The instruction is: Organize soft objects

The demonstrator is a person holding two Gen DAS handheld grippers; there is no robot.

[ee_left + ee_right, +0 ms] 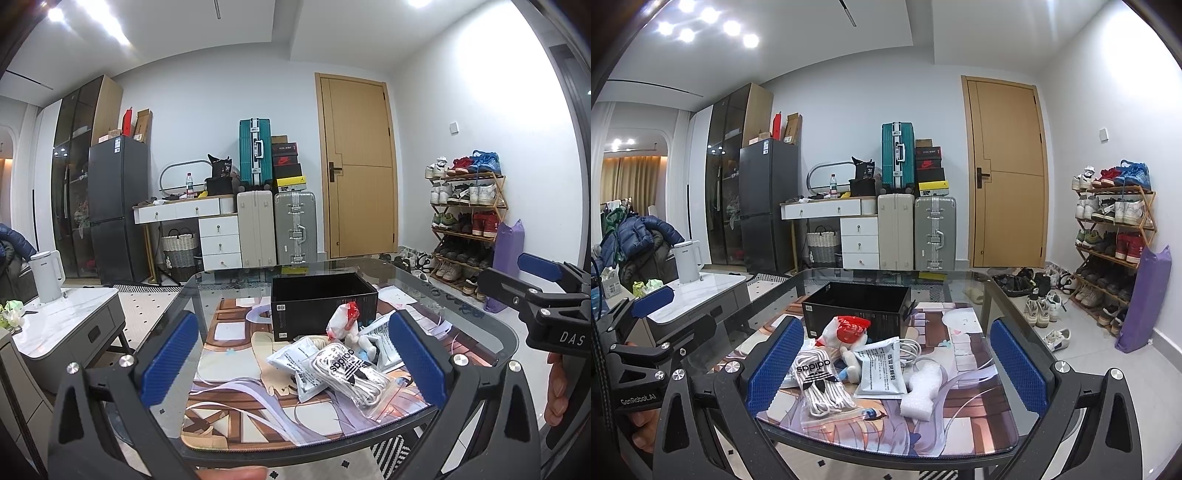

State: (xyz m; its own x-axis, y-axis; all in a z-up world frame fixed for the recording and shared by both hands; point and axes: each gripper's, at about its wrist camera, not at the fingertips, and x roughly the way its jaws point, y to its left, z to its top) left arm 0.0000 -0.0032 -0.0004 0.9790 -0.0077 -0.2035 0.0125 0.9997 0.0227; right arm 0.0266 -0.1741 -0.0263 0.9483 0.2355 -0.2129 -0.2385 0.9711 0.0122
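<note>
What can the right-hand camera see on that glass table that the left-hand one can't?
Only the right view shows the white foam piece lying on the mat. Only the left view shows the right gripper off at its edge. Both share the open black box, the bagged white laces, and the red-and-white pouch before the box.

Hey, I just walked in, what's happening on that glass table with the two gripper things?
A person holds a handheld gripper in each hand, sorting soft items. Both the left gripper and right gripper hover above the table with jaws wide open, gripping nothing. A pile sits on the printed mat: a bagged bundle of white laces, a white pouch, a foam piece and a red-and-white packet. The black box behind them looks empty.
</note>
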